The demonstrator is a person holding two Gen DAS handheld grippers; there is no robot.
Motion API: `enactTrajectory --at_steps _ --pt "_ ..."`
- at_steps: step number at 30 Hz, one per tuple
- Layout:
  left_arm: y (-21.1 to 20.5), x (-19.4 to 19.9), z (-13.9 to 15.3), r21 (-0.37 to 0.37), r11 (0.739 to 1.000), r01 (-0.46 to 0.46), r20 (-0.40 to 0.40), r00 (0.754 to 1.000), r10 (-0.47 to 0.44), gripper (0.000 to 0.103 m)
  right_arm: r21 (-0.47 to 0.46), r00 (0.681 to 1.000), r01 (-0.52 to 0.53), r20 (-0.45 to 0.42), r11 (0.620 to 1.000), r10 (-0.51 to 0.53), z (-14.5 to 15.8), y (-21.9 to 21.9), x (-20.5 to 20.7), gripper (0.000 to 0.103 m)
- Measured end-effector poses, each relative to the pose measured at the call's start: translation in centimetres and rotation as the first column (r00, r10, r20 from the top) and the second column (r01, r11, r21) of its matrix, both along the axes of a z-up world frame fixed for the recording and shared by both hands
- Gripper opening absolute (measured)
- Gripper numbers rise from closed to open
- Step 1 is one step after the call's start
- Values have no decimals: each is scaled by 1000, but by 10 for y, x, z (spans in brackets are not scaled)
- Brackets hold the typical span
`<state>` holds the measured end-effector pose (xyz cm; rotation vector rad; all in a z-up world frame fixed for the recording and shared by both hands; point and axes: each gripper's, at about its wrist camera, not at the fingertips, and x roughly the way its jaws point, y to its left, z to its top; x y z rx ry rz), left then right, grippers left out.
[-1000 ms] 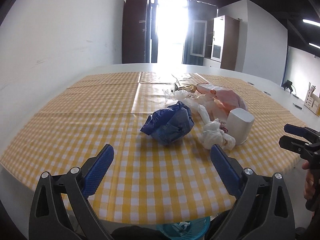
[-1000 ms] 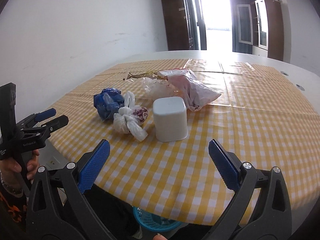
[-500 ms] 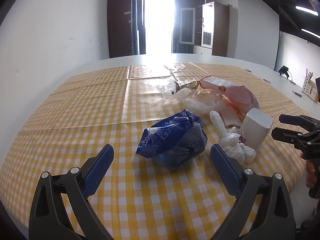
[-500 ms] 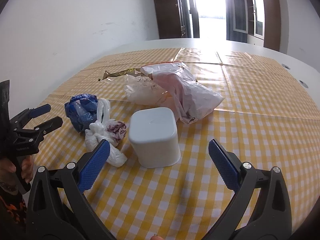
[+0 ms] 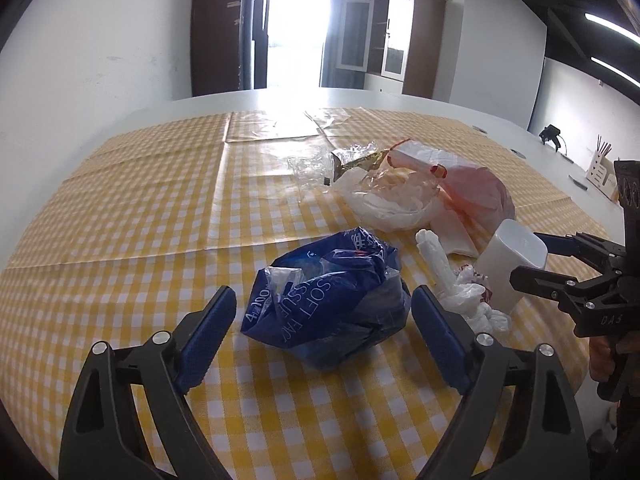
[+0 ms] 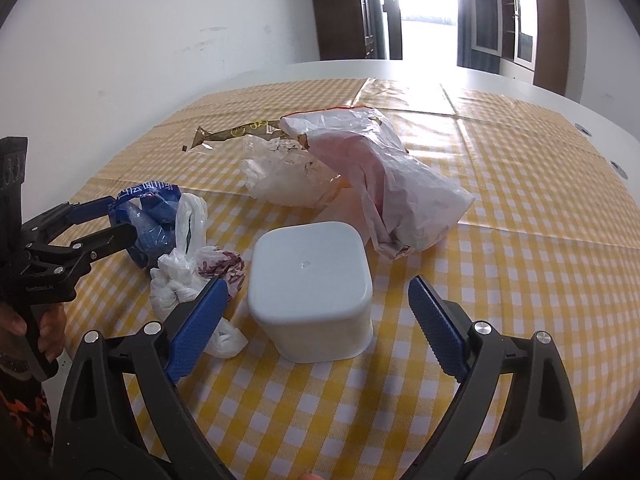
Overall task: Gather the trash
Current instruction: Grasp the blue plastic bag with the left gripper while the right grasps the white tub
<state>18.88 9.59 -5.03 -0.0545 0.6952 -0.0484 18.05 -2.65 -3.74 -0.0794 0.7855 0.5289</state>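
A crumpled blue tissue wrapper (image 5: 324,300) lies on the yellow checked tablecloth (image 5: 140,220). My left gripper (image 5: 322,332) has a finger on each side of it; its jaws are closing and the pads stand just off the plastic. An upturned white plastic tub (image 6: 308,276) sits between the fingers of my right gripper (image 6: 316,324), whose jaws are closing too, with gaps on both sides. A knotted white bag (image 6: 188,276) lies between wrapper and tub. Each view shows the other gripper at its edge, held by a hand.
Behind these lie a pink-and-white plastic bag (image 6: 380,184), a clear bag (image 6: 288,176) and a gold snack wrapper (image 6: 236,132). The table's near edge is close under both grippers. A white holder with sticks (image 5: 600,168) stands far right.
Both grippers have moved forward and slightly down over the table. The blue wrapper and the white tub now sit between their fingers, and both pairs of jaws have narrowed a little.
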Motion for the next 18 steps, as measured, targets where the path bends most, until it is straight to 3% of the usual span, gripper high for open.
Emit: enactTrajectory --at_steps 4,7,10,12,18 --pt "3 3 -2 -37 999 2 -10 1000 -2 77 -13 1000 13 -9 1000 -13 -2 1 3 81" --pt "2 5 -3 -63 998 10 -14 1000 -11 70 -14 1000 8 -19 1000 -8 -4 3 5 70" --pt "-1 4 -3 -57 998 4 -6 1000 -4 58 6 999 -13 -35 1000 13 -6 5 2 57" --pt "-1 3 -2 -68 998 -11 2 1000 11 48 -5 1000 -12 -20 1000 12 -6 7 -2 57" --pt "-4 -12 4 -79 995 -59 35 997 62 45 17 1000 -8 3 1000 8 -3 1 -12 56"
